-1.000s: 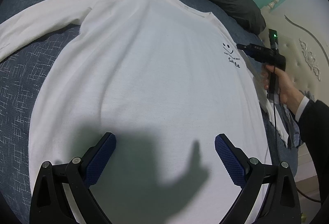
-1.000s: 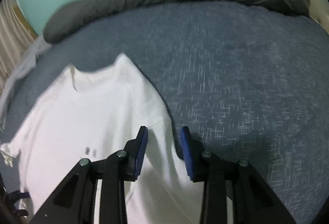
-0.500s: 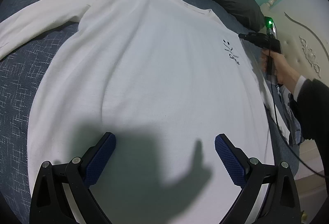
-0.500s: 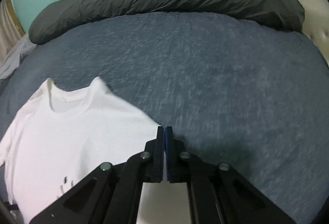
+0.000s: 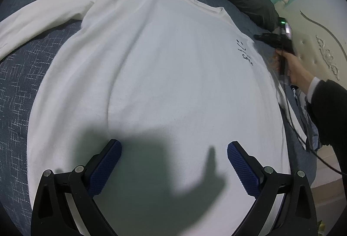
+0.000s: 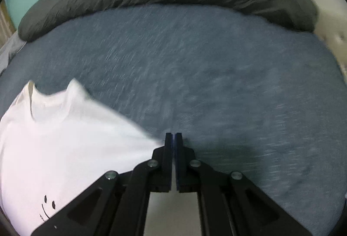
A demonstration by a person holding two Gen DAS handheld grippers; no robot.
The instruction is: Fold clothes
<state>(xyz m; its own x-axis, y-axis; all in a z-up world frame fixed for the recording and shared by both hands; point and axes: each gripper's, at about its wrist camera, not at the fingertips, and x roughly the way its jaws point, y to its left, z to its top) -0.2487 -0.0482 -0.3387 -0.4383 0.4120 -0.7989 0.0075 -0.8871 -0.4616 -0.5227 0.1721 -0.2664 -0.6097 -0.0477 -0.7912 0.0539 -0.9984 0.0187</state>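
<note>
White shirt (image 5: 156, 75) lies flat, no fold visible, under your wide-spread left gripper (image 5: 173, 167), its edge pinched in your right gripper (image 6: 173, 149).

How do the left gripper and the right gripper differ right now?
The left gripper is wide open, hovering over the shirt's lower body; the right gripper is shut, apparently pinching the shirt at its shoulder edge. The left grips nothing; the right has white cloth running into it. Both have blue pads on black fingers.
</note>
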